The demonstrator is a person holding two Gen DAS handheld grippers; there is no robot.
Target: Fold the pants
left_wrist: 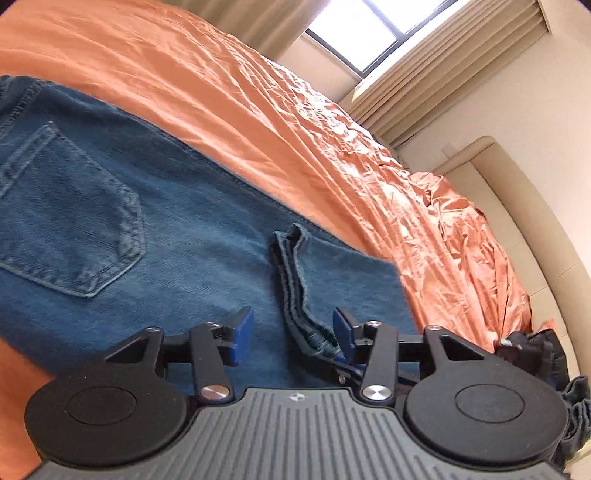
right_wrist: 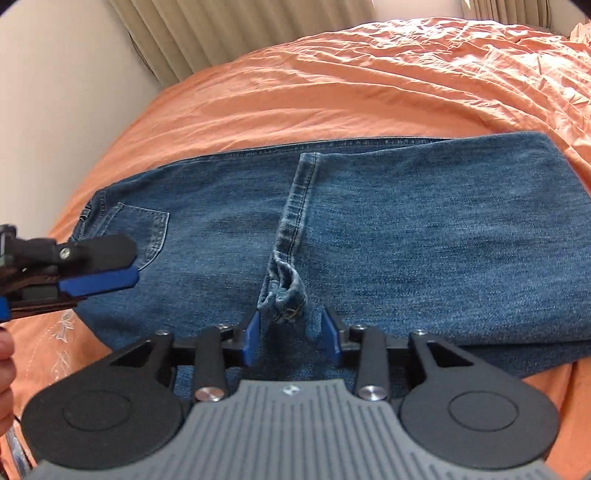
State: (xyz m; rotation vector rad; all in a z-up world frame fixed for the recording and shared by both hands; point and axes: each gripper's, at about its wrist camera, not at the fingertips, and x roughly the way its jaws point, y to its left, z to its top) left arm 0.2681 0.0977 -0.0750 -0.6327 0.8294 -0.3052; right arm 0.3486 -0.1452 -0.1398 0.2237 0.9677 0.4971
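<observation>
Blue denim jeans (right_wrist: 406, 240) lie on an orange bed sheet (right_wrist: 332, 92), the legs folded back over the seat so the leg hems (right_wrist: 284, 291) rest mid-garment. A back pocket (left_wrist: 70, 218) shows at the left; it also shows in the right wrist view (right_wrist: 147, 232). My left gripper (left_wrist: 293, 338) is open just above the denim, the hem edge (left_wrist: 295, 295) lying by its right finger. My right gripper (right_wrist: 291, 338) is open, its blue pads (right_wrist: 253, 334) on either side of the bunched hem corner. The left gripper also shows in the right wrist view (right_wrist: 98, 282) near the pocket.
The sheet (left_wrist: 332, 147) is wrinkled and covers the whole bed. Beige curtains (right_wrist: 240, 33) and a wall stand behind it, with a window (left_wrist: 369, 33) above. A padded headboard (left_wrist: 517, 206) runs along the right. A dark object (left_wrist: 535, 350) lies at the bed's edge.
</observation>
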